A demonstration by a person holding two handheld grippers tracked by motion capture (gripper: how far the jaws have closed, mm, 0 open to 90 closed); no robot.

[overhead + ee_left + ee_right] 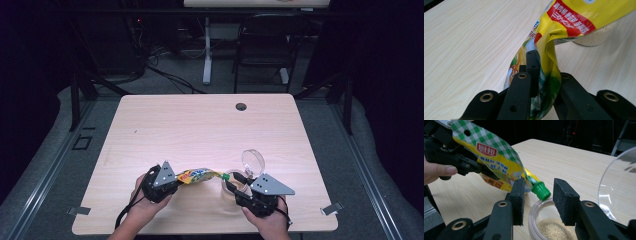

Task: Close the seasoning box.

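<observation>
A yellow pouch [199, 175] with a green checked top and a green screw cap [541, 191] is held tilted over a clear round jar [231, 192] of tan granules [551, 230]. My left gripper [546, 67] is shut on the pouch's lower body [574, 15], seen from the other side as the left gripper [454, 157]. My right gripper [539, 190] stands open, one pad on each side of the cap with a gap showing. In the high view the right gripper [235, 183] sits at the jar, and the left gripper [172, 181] lies to its left.
The jar's clear hinged lid [253, 161] stands open behind it, near my right jaw [619, 182]. All of this is at the front edge of the wooden table [200, 125], which has a cable hole [241, 106] at the back. A chair stands beyond.
</observation>
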